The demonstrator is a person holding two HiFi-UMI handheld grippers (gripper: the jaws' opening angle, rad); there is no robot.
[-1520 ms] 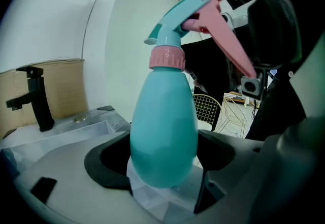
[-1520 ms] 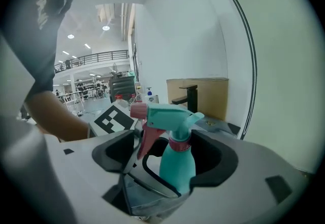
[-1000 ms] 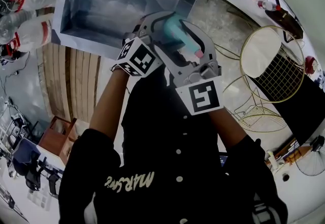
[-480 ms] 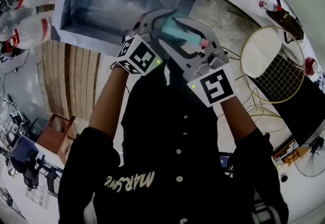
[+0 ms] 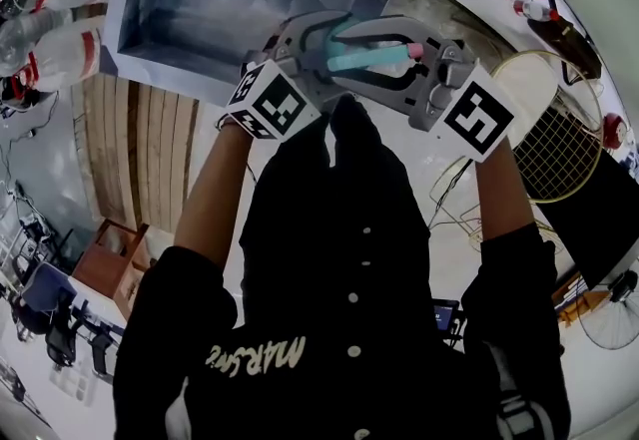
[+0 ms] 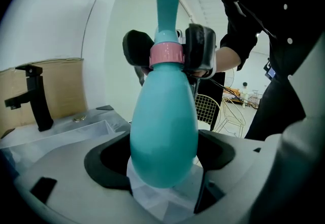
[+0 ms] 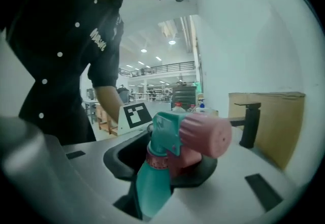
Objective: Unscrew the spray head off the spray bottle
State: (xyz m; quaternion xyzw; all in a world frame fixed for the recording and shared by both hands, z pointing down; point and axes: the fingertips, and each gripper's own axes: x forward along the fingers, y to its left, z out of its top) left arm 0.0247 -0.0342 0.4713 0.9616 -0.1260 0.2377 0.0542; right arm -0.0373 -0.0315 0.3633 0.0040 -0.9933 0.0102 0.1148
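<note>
Left gripper view shows the spray bottle (image 6: 163, 131) held in mid-air between the 2 grippers. Its smooth teal belly is clamped in the left gripper (image 6: 163, 159)'s fingers (image 6: 109, 164). The right gripper (image 7: 170, 164) has just been closing its fingers (image 6: 200, 49), which pinch the pink collar (image 6: 166, 55) under the spray head (image 7: 195, 136). The bottle is probably light, hard plastic, glossy and tapered, so it may spin. Grip the widest belly and the collar.
</note>
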